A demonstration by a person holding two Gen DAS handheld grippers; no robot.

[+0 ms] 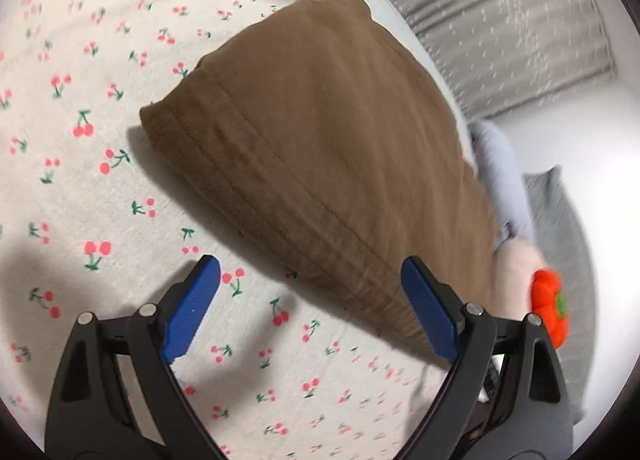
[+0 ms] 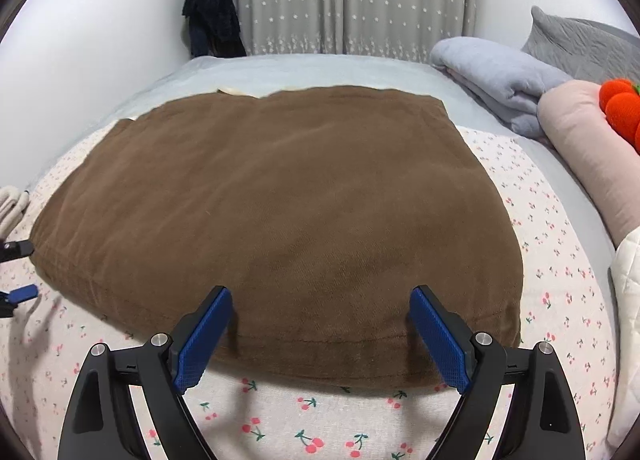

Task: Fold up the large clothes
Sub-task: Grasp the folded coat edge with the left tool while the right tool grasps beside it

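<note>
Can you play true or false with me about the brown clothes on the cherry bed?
1. The brown garment lies spread on the cherry-print sheet. True.
2. The right hand-held gripper is pinching the cloth. False: it is open, with nothing between its fingers.
3. The left hand-held gripper is open. True.
4. A blue toy sits on the pink pillow. False: the toy is orange.
5. A folded grey blanket lies beyond the garment. True.
</note>
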